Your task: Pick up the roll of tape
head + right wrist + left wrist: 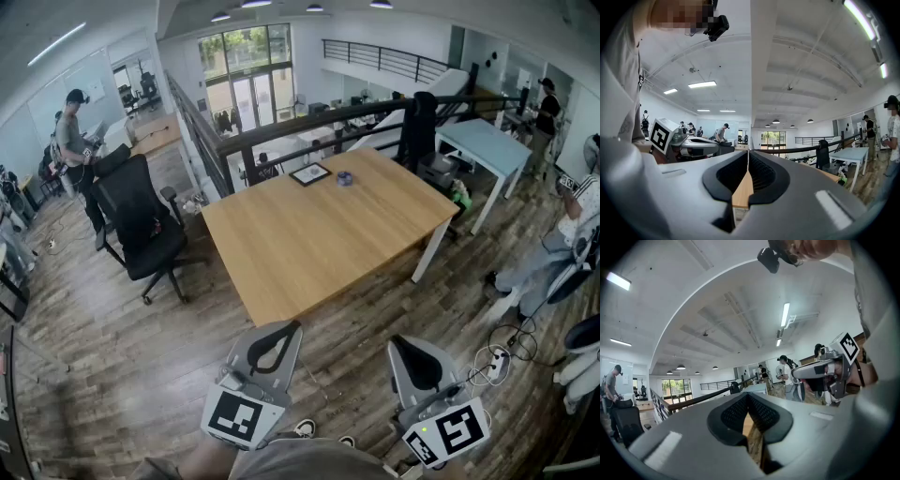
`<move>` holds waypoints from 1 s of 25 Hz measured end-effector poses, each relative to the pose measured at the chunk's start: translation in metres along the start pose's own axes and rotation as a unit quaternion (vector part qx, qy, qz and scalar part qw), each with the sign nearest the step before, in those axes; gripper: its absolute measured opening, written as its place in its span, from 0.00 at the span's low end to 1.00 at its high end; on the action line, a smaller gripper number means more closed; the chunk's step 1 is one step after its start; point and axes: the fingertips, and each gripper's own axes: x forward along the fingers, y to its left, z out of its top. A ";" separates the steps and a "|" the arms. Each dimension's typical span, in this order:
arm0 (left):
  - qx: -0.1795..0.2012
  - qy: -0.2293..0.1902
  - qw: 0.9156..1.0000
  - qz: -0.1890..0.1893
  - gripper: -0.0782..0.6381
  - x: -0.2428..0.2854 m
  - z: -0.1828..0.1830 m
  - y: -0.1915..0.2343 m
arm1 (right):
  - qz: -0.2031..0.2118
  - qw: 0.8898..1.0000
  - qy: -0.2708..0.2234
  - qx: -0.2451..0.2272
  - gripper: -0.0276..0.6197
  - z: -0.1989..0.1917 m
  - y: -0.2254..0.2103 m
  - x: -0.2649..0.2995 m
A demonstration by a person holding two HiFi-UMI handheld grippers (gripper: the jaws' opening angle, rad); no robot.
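Note:
The roll of tape [345,178] is a small bluish ring lying near the far edge of the wooden table [319,253], next to a black-framed square board [309,173]. My left gripper [292,327] and right gripper [403,343] hang side by side over the floor, short of the table's near edge and far from the tape. Both point level toward the table. In the left gripper view the left gripper [748,394] has its pads meeting at the tips with nothing between them. The right gripper [748,153] looks the same in its own view. Neither gripper view shows the tape.
A black office chair [141,220] stands left of the table. A light blue table [483,141] and a dark railing [309,122] lie behind it. A seated person [572,234] and a power strip with cables [497,361] are on the right.

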 end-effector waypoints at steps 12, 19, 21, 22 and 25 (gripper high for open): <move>-0.018 0.006 1.000 0.009 0.11 0.002 -0.001 -0.051 | -0.007 1.000 -0.006 0.012 0.07 -0.010 -0.026 -0.049; -0.027 0.003 1.000 0.000 0.11 0.006 -0.003 -0.093 | -0.002 1.000 -0.001 0.011 0.07 -0.021 -0.041 -0.081; -0.030 -0.020 0.999 -0.001 0.11 0.004 0.002 -0.103 | -0.003 1.000 0.006 0.007 0.07 -0.026 -0.043 -0.090; -0.030 -0.042 0.999 0.003 0.11 0.001 0.007 -0.105 | -0.004 1.000 0.009 0.006 0.07 -0.029 -0.044 -0.095; -0.035 -0.087 0.995 0.029 0.20 -0.002 0.023 -0.103 | -0.017 1.000 0.003 0.016 0.07 -0.031 -0.052 -0.107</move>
